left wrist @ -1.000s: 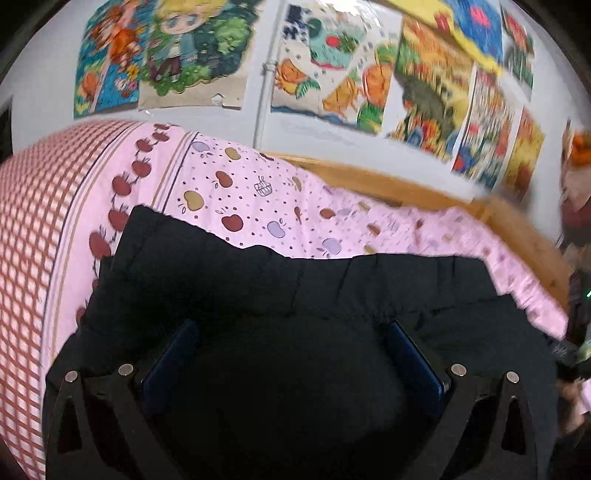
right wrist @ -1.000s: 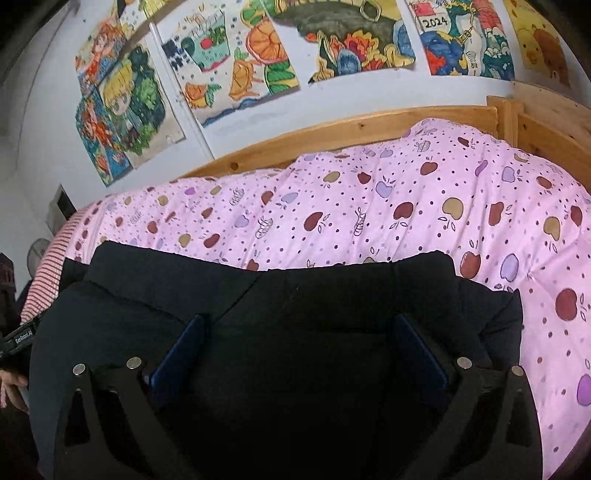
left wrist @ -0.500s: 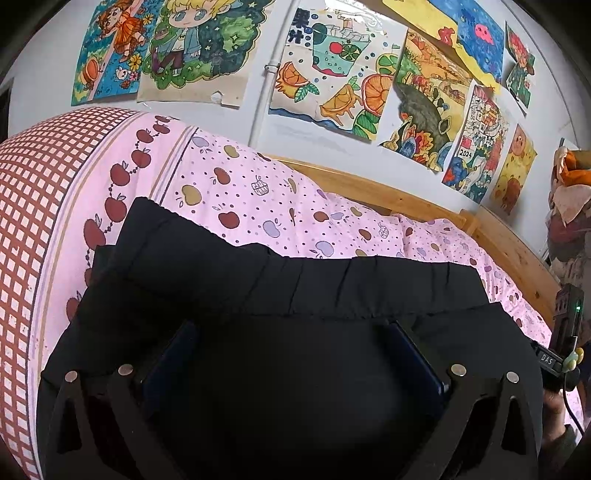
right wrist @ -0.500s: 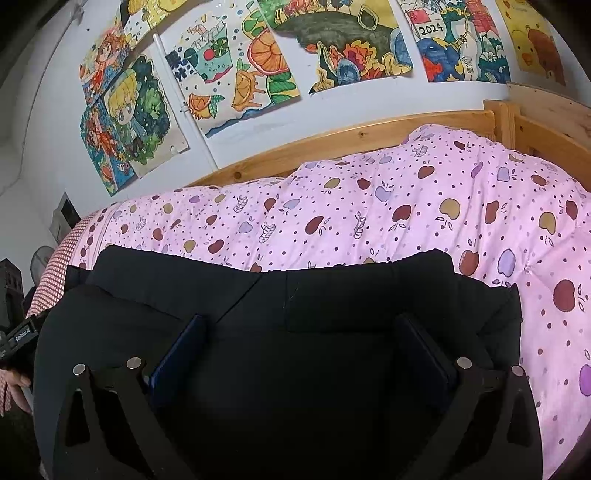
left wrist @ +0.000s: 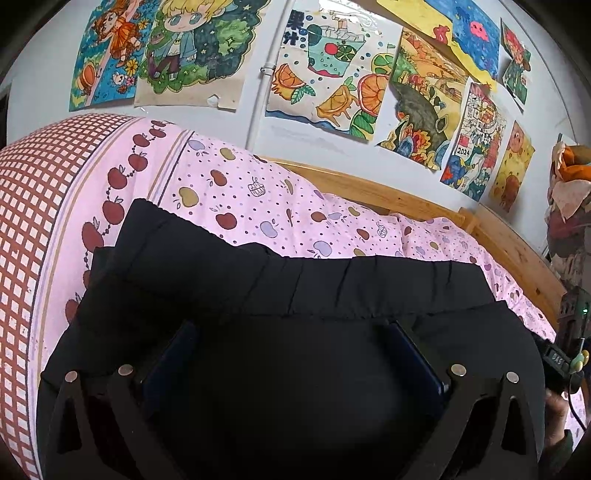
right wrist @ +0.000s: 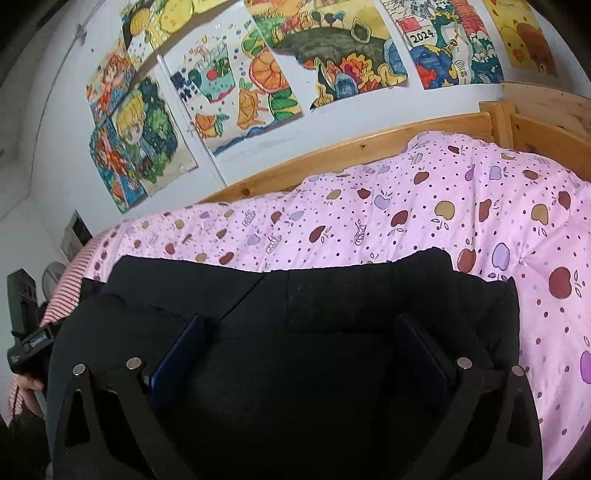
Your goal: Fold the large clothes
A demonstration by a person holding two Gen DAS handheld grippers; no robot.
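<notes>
Both views have tilted up slightly. Left gripper [left wrist: 291, 354] and right gripper [right wrist: 299, 350]: jaws spread wide, holding nothing, over the black fabric garment [left wrist: 295, 288] lying crosswise on the pink apple-print bed [right wrist: 406, 214].

From my left tool I read "2024" on a small white tag in one wall drawing [left wrist: 476, 136], and two dark blue Chinese characters, 果汁, at the top left of the juice-glass drawing [left wrist: 325, 77]. From my right tool the same "2024" tag shows again [right wrist: 422, 36]. The label on the other handle [right wrist: 35, 341] is too blurred to read.
</notes>
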